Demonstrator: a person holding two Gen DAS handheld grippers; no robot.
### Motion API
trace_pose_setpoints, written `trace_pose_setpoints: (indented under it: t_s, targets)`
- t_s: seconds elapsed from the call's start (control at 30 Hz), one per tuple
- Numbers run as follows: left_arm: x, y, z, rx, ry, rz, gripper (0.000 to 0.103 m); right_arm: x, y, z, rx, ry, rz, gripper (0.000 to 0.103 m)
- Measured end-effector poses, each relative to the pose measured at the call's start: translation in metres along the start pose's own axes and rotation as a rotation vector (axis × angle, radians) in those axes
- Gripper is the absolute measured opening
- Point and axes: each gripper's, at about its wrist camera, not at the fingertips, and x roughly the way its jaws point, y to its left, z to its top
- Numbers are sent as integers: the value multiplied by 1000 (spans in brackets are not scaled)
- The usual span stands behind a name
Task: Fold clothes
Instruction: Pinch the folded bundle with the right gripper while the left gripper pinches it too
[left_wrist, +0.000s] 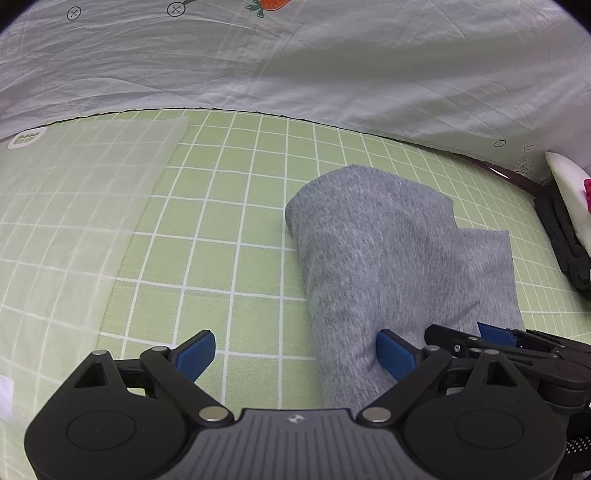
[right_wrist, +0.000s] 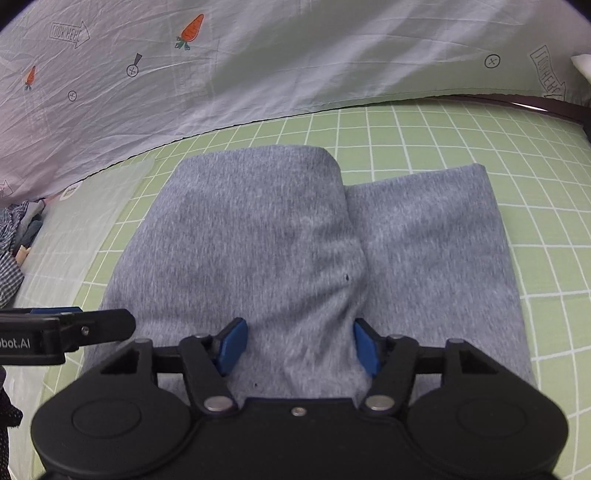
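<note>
- We see the grey garment (right_wrist: 295, 240) lying on the green grid mat (right_wrist: 461, 140), folded into a thick bundle; one layer sits on top toward the left, a lower layer sticks out to the right of it.
- In the left wrist view the garment (left_wrist: 388, 251) sits right of centre on the mat (left_wrist: 229, 229), with its near end running under the left gripper's right finger.
- Left gripper (left_wrist: 295, 354): jaws spread wide. Blue pads (left_wrist: 195, 352): the left one is over bare mat, the right one is against the garment's near edge. Nothing pinched.
- Right gripper (right_wrist: 297, 345): jaws spread, both blue pads (right_wrist: 232, 345) over the garment's near end, cloth lying between them. We can't tell if the pads press into the cloth; they aren't clamped on it.
- Left gripper's finger shows in the right wrist view, just left of the garment's near-left corner.
- A translucent plastic sheet (left_wrist: 74, 221) lies on the mat, left of the garment, apart from it.
- A white carrot-print sheet (right_wrist: 258, 59) hangs behind the garment, at the mat's far edge.
- A pile of checked and dark clothes (right_wrist: 13, 251) sits far left of the garment, past the plastic sheet.
- A black object (left_wrist: 565, 240) with something white on it sits right of the garment, at the mat's edge; we can't tell what it is.
</note>
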Motion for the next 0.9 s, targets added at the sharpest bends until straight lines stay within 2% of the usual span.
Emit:
trace_pose_setpoints:
  t_s: [0.03, 0.07, 0.1, 0.13, 0.23, 0.43, 0.6, 0.7, 0.77, 0.8, 0.9]
  targets:
    - [0, 0, -1, -4, -1, -1, 95, -2, 1, 0, -6, -1, -9, 37]
    - [1, -1, -1, -8, -2, -3, 95, -4, -1, 0, -1, -4, -6, 32]
    - [1, -1, -1, -12, -3, -3, 95, -6, -3, 0, 7, -8, 1, 21]
    - [1, -1, -2, -15, -3, -4, 95, -8, -6, 0, 17, -15, 11, 14]
    - [-1, -4, 0, -9, -13, 1, 94, -19, -10, 0, 26, -53, 27, 10]
    - [-15, -22, 3, 51, -68, -22, 94, -61, -17, 8, -17, -197, -16, 9]
    - [-13, -52, 0, 150, -82, -76, 94, -90, -45, 12, -16, -257, -146, 9]
    - [0, -69, -8, 217, -39, -67, 94, -84, -74, 5, 62, -185, -208, 10]
    - [8, -75, -14, 236, -4, -63, 94, -74, -92, -3, 142, -123, -208, 11]
    - [12, -77, -17, 245, 14, -62, 94, -70, -99, -9, 180, -101, -209, 16]
    - [19, -80, -21, 244, 44, -58, 94, -68, -104, -17, 190, -83, -230, 31]
